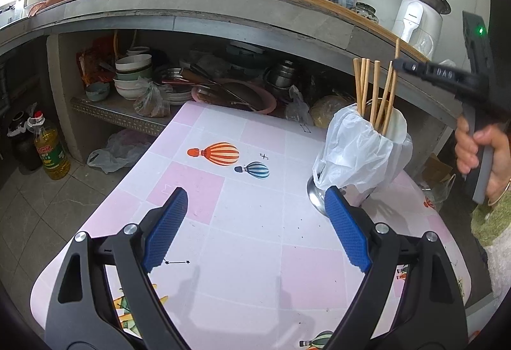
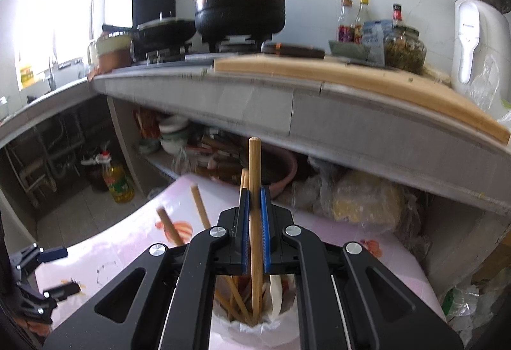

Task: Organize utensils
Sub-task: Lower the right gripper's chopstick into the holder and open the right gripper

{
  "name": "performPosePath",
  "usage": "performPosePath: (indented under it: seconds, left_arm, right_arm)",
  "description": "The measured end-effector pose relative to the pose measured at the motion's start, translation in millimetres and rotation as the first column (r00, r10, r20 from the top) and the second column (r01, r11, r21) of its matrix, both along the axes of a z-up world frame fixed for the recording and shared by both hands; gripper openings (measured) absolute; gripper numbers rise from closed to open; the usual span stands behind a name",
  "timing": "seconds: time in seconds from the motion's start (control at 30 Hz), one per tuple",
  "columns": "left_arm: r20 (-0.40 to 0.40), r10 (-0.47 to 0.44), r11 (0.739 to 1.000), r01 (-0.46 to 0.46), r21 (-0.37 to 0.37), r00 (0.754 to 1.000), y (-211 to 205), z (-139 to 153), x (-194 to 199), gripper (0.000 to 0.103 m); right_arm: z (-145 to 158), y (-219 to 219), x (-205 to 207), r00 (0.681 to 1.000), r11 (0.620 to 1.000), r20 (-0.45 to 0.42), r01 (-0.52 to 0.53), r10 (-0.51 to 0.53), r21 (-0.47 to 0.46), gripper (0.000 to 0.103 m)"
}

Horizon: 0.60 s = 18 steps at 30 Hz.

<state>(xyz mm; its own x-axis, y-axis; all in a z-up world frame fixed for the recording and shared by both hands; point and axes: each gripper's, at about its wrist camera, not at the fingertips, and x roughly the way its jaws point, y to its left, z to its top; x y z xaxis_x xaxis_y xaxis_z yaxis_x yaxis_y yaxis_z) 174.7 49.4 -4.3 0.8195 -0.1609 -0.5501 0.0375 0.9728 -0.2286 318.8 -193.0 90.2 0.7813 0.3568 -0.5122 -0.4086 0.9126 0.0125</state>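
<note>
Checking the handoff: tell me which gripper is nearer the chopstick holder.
Right. The right gripper is directly over the holder, shut on a chopstick standing in it. The left gripper is open, beside the holder, apart from it.

The left wrist view looks down across the pink patterned desk (image 1: pixel 249 222); the right looks closely over the white-bagged chopstick holder (image 2: pixel 242 327). Both share the grey concrete counter (image 1: pixel 198 21).
</note>
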Motion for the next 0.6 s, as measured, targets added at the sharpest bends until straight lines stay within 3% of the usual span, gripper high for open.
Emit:
performPosePath:
  seconds: [0.27,0.53,0.6]
  left_arm:
    - [0.002,-0.007,1.000,0.007,-0.001,1.000,-2,1,-2,0.084]
    - [-0.001,-0.002,1.000,0.002,0.003,1.000,-1,2,-4,0.085]
    - [0.001,0.000,1.000,0.000,0.001,1.000,-1,3,-6,0.085]
  right_arm:
    - [-29,3,0,0.997,1.000,-0.081,-0.015,0.014,-0.013,0.007]
    - [-33,3,3,0.993,0.999,-0.121,-0.010,0.015,0.036,0.009]
    - [-31,2,1,0.992,0.999,-0.127,-0.005,0.011,0.046,0.016]
